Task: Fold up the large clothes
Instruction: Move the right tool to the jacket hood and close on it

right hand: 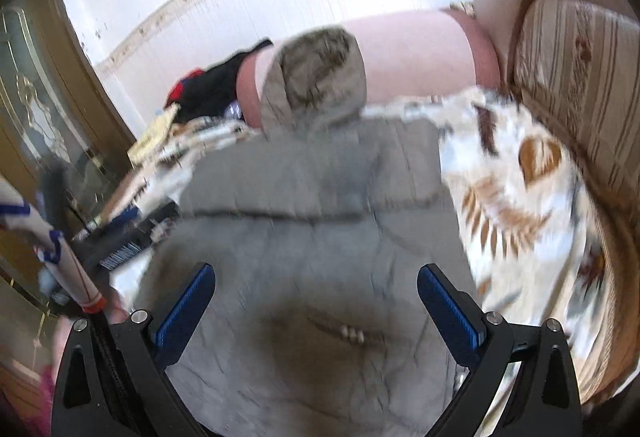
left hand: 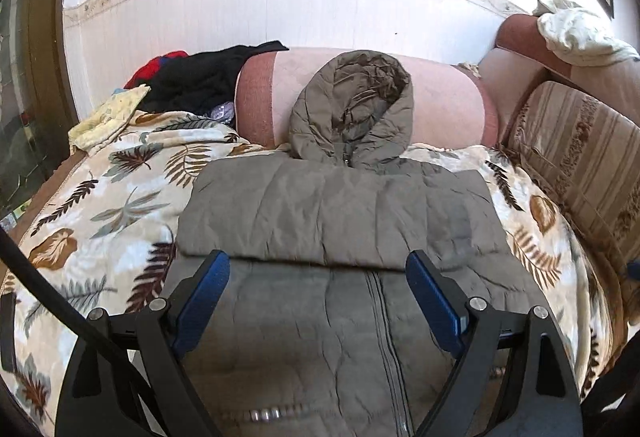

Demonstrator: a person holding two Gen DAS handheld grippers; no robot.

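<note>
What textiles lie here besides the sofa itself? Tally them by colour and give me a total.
Grey-green, 1: the quilted hooded jacket.
Black, 1: the crumpled black garment.
Red, 1: the red cloth behind it.
Pale yellow, 1: the yellow cloth.
White, 1: the white cloth on the sofa back.
Leaf-patterned cream, 1: the blanket.
Total: 6.

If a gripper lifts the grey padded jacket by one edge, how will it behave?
The jacket is quilted and creased, so it will probably droop, not stay flat. Its folded sleeves may slide open. The hood leans on the sofa arm and would likely flop.
</note>
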